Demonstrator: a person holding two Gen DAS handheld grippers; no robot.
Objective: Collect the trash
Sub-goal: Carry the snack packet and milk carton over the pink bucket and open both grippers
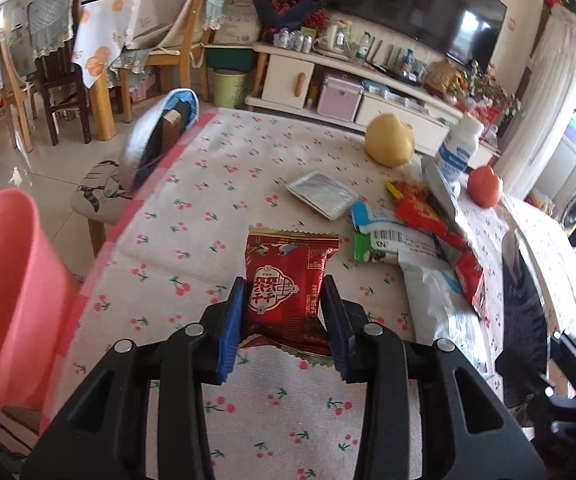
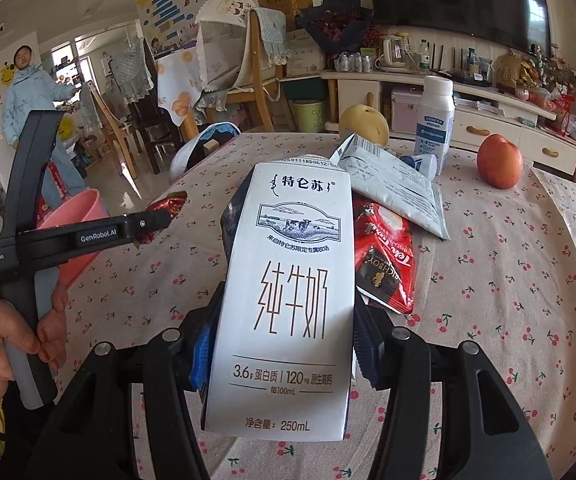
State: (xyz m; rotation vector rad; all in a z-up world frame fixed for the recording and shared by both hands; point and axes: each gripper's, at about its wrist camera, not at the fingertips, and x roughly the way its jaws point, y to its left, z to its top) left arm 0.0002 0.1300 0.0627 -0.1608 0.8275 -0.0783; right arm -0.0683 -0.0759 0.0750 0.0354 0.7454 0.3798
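My left gripper [image 1: 283, 288] is shut on a red snack wrapper [image 1: 288, 276], held a little above the cherry-print tablecloth [image 1: 215, 184]. A pink bin [image 1: 3, 304] stands off the table's left edge, also in the right wrist view as the pink bin [image 2: 75, 216]. My right gripper [image 2: 283, 320] is shut on a white milk carton [image 2: 288, 296], gripped at its sides. In the right wrist view the left gripper [image 2: 155, 220] shows from the side with the red wrapper [image 2: 169, 206] in it. More litter lies ahead: a silver sachet [image 1: 322, 194], a green-white wrapper [image 1: 384, 236], red packets [image 1: 432, 216].
A yellow pear [image 1: 390, 140], a red apple [image 1: 484, 186] and a white bottle [image 1: 458, 148] stand at the table's far side. A grey pouch [image 2: 396, 188] and a red Richboy packet [image 2: 388, 264] lie behind the carton. A person [image 2: 27, 92] stands far left, near chairs.
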